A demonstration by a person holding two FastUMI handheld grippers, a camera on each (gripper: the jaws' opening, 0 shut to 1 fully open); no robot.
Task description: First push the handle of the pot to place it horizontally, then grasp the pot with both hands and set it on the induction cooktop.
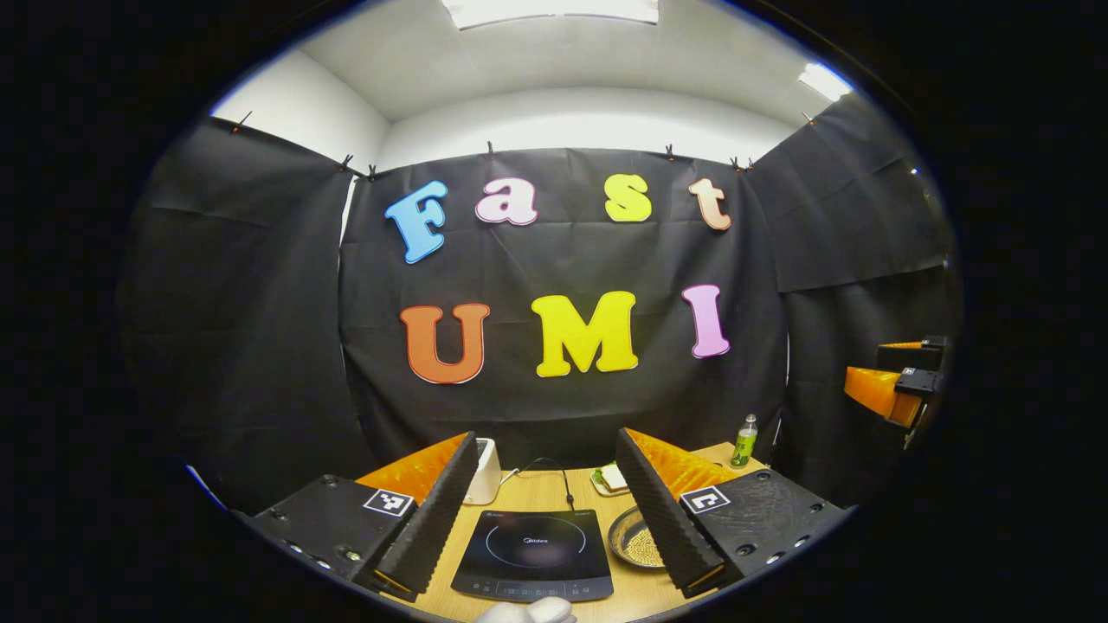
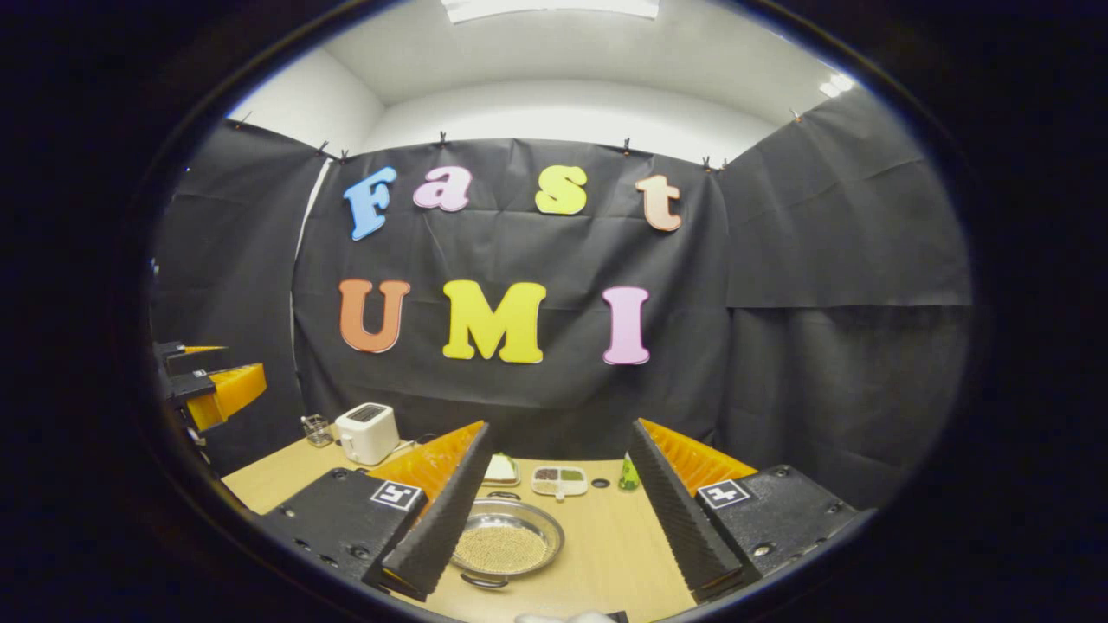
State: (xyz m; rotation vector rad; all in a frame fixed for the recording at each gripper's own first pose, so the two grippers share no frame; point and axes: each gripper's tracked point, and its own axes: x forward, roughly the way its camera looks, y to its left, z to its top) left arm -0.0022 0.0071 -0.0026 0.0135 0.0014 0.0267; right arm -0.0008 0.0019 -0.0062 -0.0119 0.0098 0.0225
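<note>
Pot (image 2: pixel 506 543) sits on table (image 2: pixel 606 554) just right of cooktop (image 1: pixel 534 554), handles (image 2: pixel 485 581) lying near and far. Both my grippers, left gripper (image 1: pixel 545 510) and right gripper (image 2: pixel 558 519), hover wide, empty, raised above the table; I judge the handle push not yet done.

left claw (image 1: pixel 547 510) spread wide, right claw (image 2: pixel 554 515) likewise

We find a recording booth staged as a kitchen: black cloth walls (image 2: pixel 822 260) enclose a wooden table (image 2: pixel 606 545) bearing an induction cooktop (image 1: pixel 534 554), toaster (image 2: pixel 367 433), and pot (image 2: pixel 504 543).
</note>
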